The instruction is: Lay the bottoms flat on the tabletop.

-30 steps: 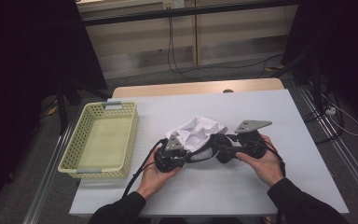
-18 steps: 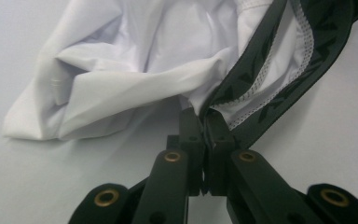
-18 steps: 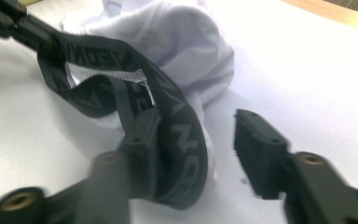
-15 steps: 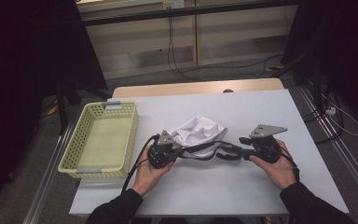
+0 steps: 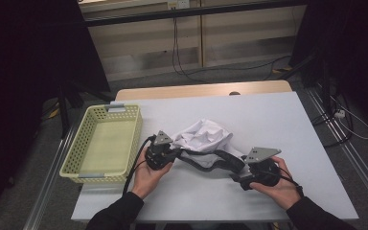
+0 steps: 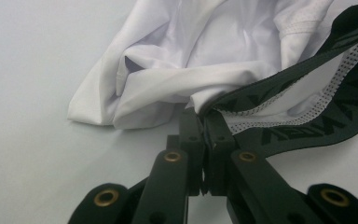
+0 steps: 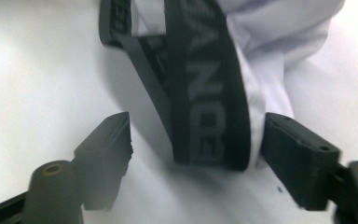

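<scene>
Further apart now than a second ago: right gripper (image 5: 242, 173) drawn out to the right of the white garment (image 5: 202, 136), away from the left gripper (image 5: 168, 154), and the black waistband (image 5: 210, 159) stretched long between the two where it earlier sat bunched. Garment itself much where it was, crumpled near the middle of the table (image 5: 278, 115), just right of the yellow basket (image 5: 84, 146).

Left gripper (image 6: 204, 122) clamped tight on the waistband (image 6: 307, 116) at its near end, jaws pressed together with the elastic pinched between, white cloth (image 6: 177, 60) spilling out above. Right gripper (image 7: 196, 133) wide apart, jaws standing on either side of the band's looped end (image 7: 209, 93); lettering on the elastic blurred, and hard to say whether either jaw is touching it. Probably just clear.

Hands wrapped round both tools, dark sleeves coming in from the near edge, cable trailing from the left one past the basket's near corner.

Table pale grey-white, wooden edge showing on the far side of the garment. Beyond that, a dim room: grey floor, loose cables, pale panelling, dark curtains either side.
</scene>
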